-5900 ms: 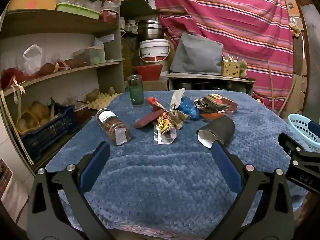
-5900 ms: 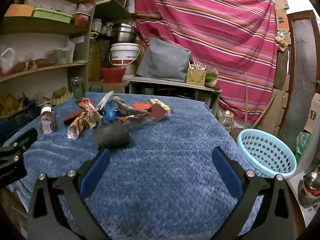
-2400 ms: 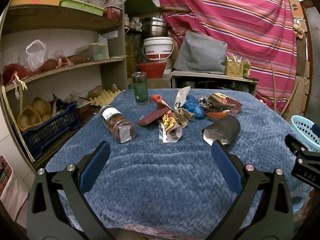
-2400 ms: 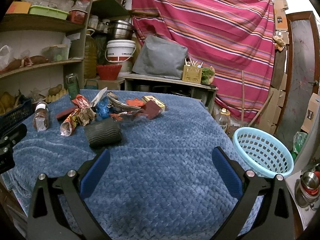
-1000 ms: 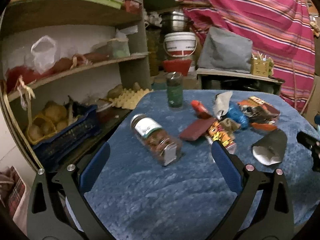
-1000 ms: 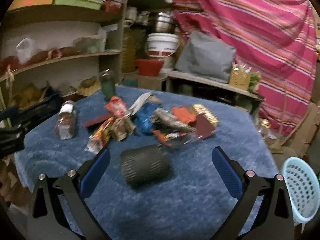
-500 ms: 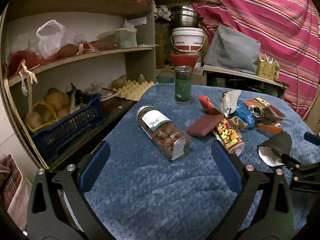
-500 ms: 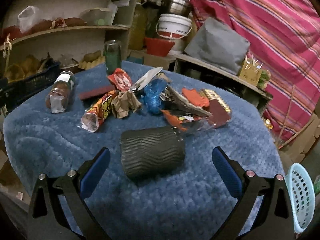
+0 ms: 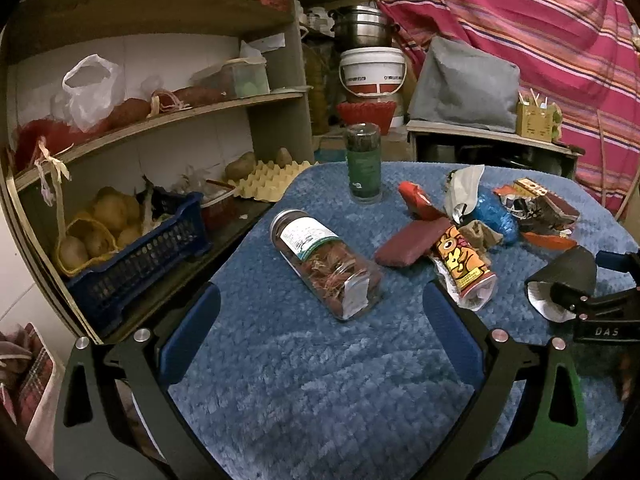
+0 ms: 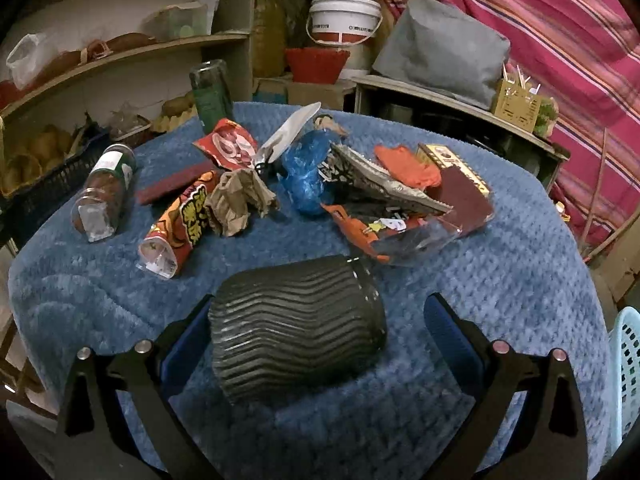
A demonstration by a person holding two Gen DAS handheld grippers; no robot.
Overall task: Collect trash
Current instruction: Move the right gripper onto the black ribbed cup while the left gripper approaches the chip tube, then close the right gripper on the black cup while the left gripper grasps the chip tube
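A black ribbed paper cup [image 10: 296,332] lies on its side on the blue table cover [image 10: 500,280], between the open fingers of my right gripper [image 10: 320,332]. It also shows in the left wrist view [image 9: 564,280]. Behind it lies a heap of wrappers: an orange snack bag [image 10: 180,220], crumpled brown paper [image 10: 240,200], a blue bag [image 10: 308,172] and a clear tray [image 10: 412,236]. My left gripper [image 9: 320,320] is open and empty, just short of a glass jar [image 9: 324,256] lying on its side.
A green jar [image 9: 363,168] stands upright at the table's far side. Shelves with a blue crate [image 9: 132,256] of potatoes stand to the left. A light blue basket [image 10: 626,380] sits off the table's right edge. A striped cloth [image 9: 540,32] hangs behind.
Both grippers have moved forward over the table. The right one now has the black cup between its open fingers; the left has turned toward the lying jar.
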